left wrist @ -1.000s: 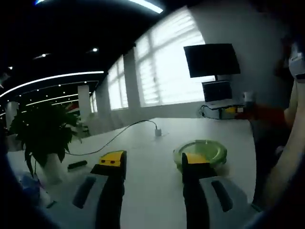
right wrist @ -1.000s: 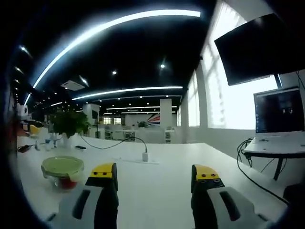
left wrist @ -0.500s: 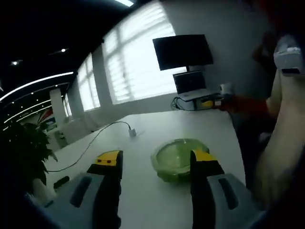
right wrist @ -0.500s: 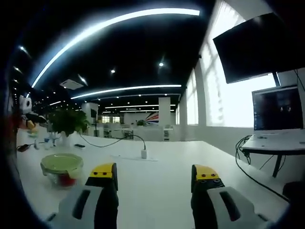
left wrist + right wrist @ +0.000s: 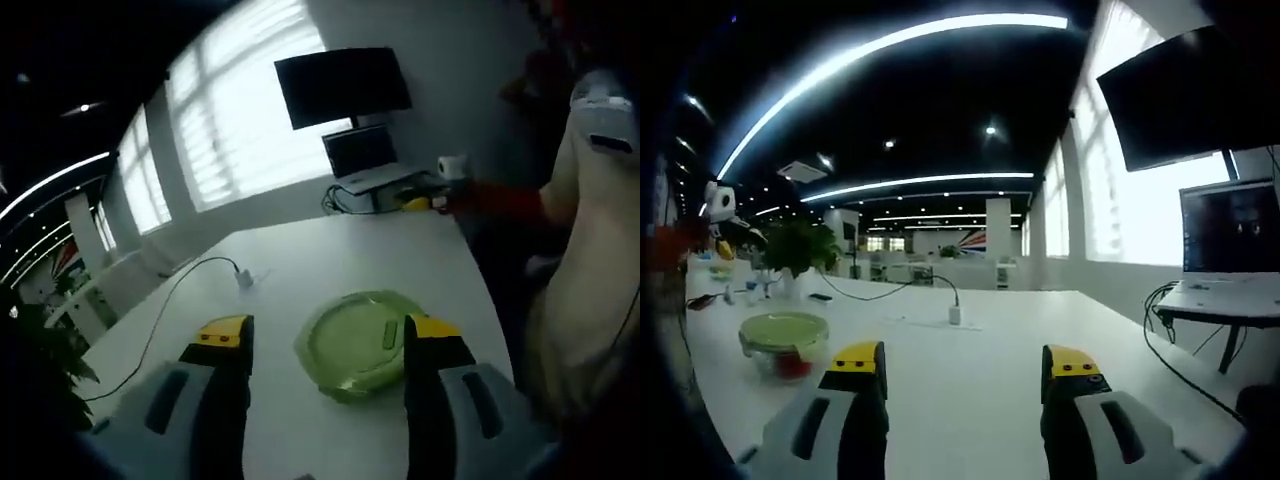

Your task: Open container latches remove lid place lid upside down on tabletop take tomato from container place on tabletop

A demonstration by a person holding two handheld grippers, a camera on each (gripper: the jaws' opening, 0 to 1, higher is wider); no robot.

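Observation:
A round clear container with a green lid (image 5: 355,340) sits on the white table (image 5: 330,250); in the left gripper view it lies just beyond my left gripper (image 5: 325,345), partly behind the right-hand finger. That gripper is open and holds nothing. In the right gripper view the same container (image 5: 785,343) stands at the left on the table, with a red tomato (image 5: 792,366) showing through its wall. My right gripper (image 5: 965,360) is open over bare tabletop, well to the right of the container. The left gripper (image 5: 720,205) shows high at the left of that view.
A white charger with a black cable (image 5: 954,315) lies mid-table. A potted plant (image 5: 795,255) and small items stand at the far end. A monitor (image 5: 342,85) and a laptop (image 5: 362,160) sit beyond the table. A person's arm (image 5: 590,260) is close on the right.
The left gripper view has swung and dipped toward the container, which now sits nearer and more central between the fingers. The right gripper view has barely shifted.

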